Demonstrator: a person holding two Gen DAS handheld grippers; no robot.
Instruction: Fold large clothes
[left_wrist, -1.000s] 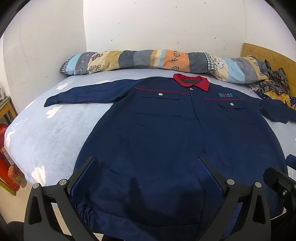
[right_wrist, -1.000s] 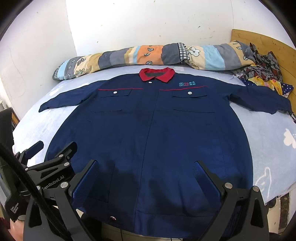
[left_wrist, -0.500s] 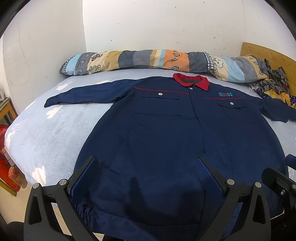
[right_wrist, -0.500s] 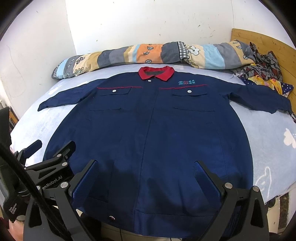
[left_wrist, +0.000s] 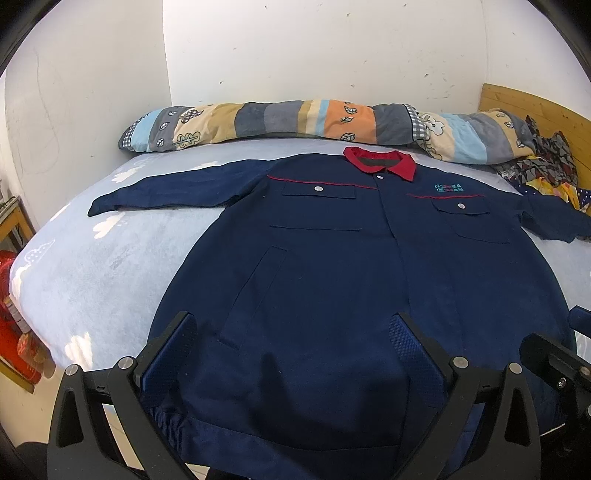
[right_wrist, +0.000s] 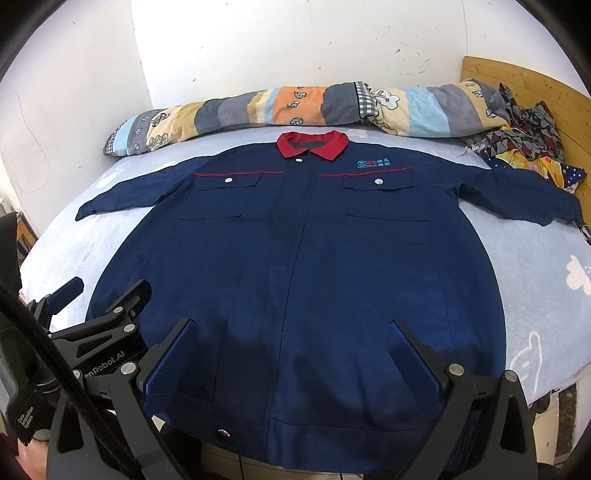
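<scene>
Lying flat on pale blue bed (left_wrist: 92, 266): navy jacket (right_wrist: 295, 258); white walls (left_wrist: 295, 55); left tool (left_wrist: 291, 332), right tool (right_wrist: 291, 332) spread wide, empty.

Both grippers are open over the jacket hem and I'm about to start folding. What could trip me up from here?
The jacket hem hangs past the bed edge, so a loose pinch may drag the jacket off. The left gripper and right gripper sit close together; they might collide. The far sleeve ends beside a pile of patterned clothes and could snag it.
</scene>
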